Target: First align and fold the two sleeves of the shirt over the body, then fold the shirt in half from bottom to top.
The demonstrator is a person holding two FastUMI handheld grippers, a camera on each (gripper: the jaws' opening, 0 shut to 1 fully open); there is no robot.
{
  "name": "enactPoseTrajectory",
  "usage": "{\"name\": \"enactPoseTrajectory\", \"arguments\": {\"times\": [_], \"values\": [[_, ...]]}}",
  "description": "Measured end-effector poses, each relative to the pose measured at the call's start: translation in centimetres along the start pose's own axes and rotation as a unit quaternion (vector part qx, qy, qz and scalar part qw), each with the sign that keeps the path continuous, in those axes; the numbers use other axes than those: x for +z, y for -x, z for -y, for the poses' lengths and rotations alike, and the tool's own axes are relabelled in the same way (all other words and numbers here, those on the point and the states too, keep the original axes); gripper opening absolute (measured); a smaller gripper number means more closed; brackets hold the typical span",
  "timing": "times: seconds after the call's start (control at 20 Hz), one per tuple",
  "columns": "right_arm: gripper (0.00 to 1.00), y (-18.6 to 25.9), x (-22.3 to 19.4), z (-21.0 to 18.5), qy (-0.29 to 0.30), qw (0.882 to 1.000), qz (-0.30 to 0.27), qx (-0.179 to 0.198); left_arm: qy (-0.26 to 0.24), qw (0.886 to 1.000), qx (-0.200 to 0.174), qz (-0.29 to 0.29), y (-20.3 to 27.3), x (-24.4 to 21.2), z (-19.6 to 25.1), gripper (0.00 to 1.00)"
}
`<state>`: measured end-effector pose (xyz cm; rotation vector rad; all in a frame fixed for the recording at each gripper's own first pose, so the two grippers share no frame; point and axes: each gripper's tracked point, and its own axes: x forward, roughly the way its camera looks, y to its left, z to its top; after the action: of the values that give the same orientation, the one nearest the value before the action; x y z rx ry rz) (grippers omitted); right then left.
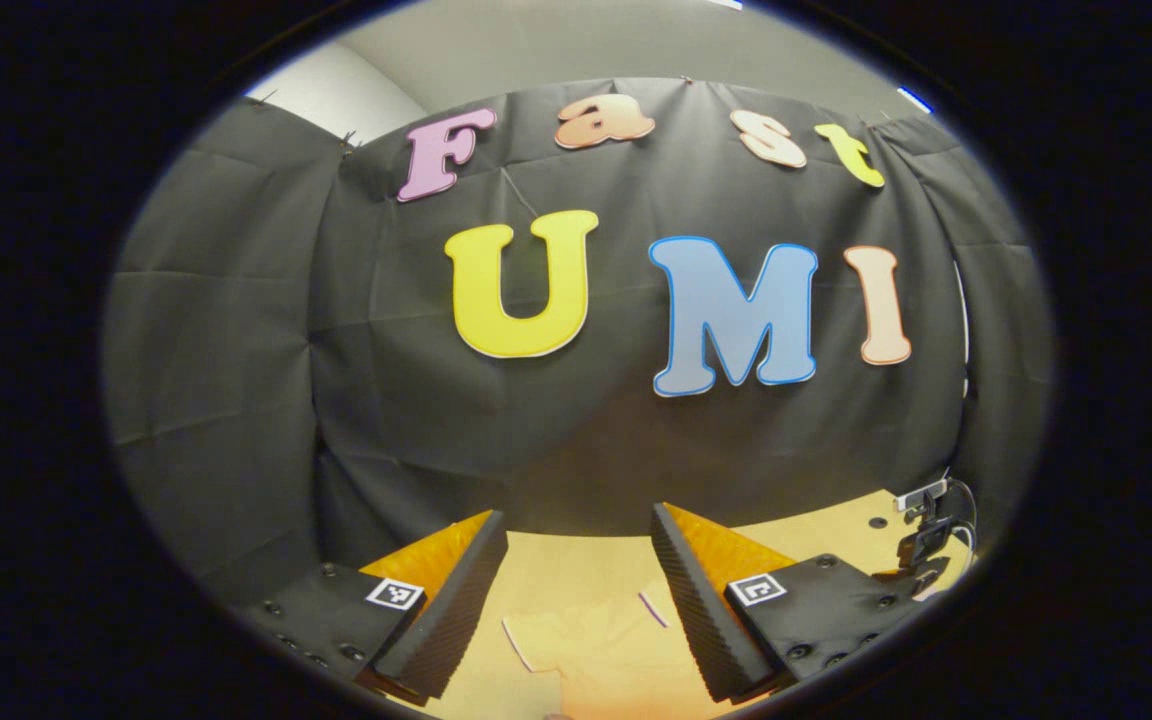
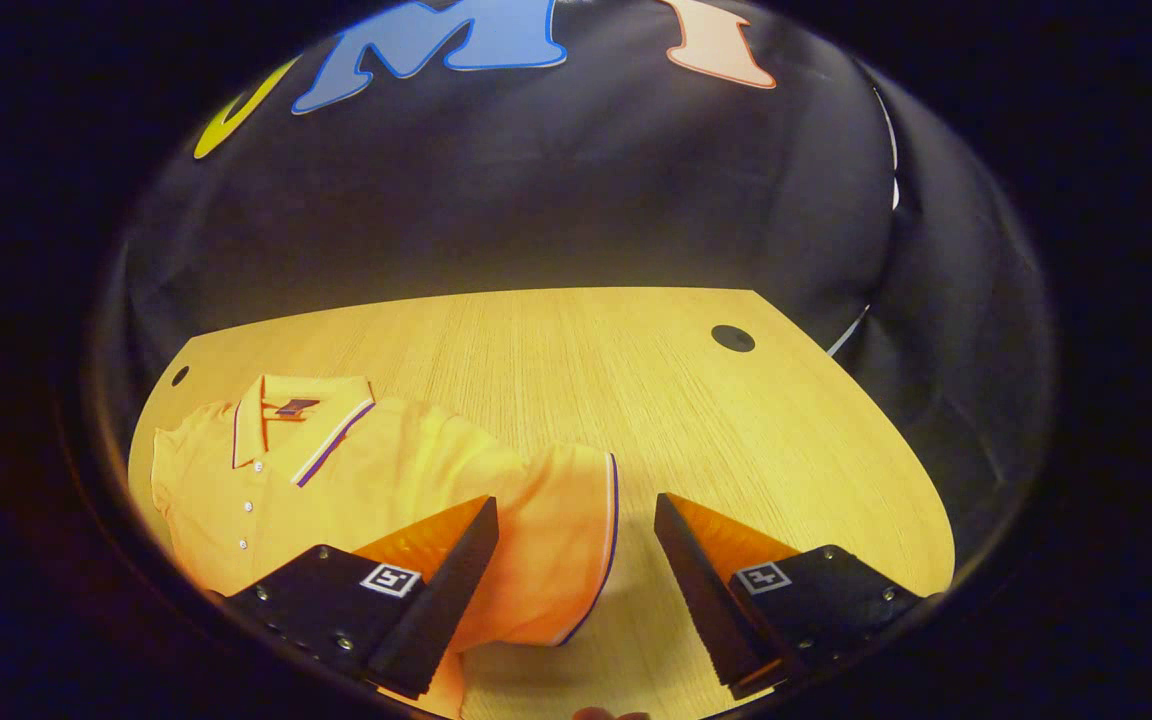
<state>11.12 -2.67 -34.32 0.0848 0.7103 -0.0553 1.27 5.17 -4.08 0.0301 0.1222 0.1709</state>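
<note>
An orange polo shirt (image 2: 356,480) lies flat on the wooden table (image 2: 636,380), collar toward the far edge, buttons down its front. Its sleeve (image 2: 566,540) with a striped cuff spreads out to the right. In the right gripper view, my right gripper (image 2: 576,545) hovers open over that sleeve, the cuff edge between its fingers. In the left gripper view, my left gripper (image 1: 576,560) is open and points mostly at the booth wall, above the table, with pale orange shirt cloth (image 1: 596,650) below between its fingers.
The table has a round cable hole (image 2: 733,338) at its far right and a smaller one (image 2: 179,375) at the far left. A black clamp with cables (image 1: 926,535) sits at the table's right edge in the left gripper view. The black cloth wall stands close behind.
</note>
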Motion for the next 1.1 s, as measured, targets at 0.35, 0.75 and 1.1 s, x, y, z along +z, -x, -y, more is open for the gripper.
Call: {"name": "enactPoseTrajectory", "arguments": {"times": [0.35,0.75,1.1], "values": [[0.99,-1.6,-2.0,-0.7,-0.01,0.999,-0.04,0.012,0.001,1.0,0.006,-0.011,-0.9,-1.0,-0.1,0.95],[0.76,-2.2,-1.7,-0.9,-0.024,0.998,-0.048,0.025,0.011,1.0,-0.001,-0.019,-1.4,-1.8,0.6,0.95],[0.06,-2.3,-1.3,-1.8,-0.038,0.997,-0.068,0.024,0.002,1.0,0.0,-0.017,-1.1,-1.6,0.6,0.95]]}}
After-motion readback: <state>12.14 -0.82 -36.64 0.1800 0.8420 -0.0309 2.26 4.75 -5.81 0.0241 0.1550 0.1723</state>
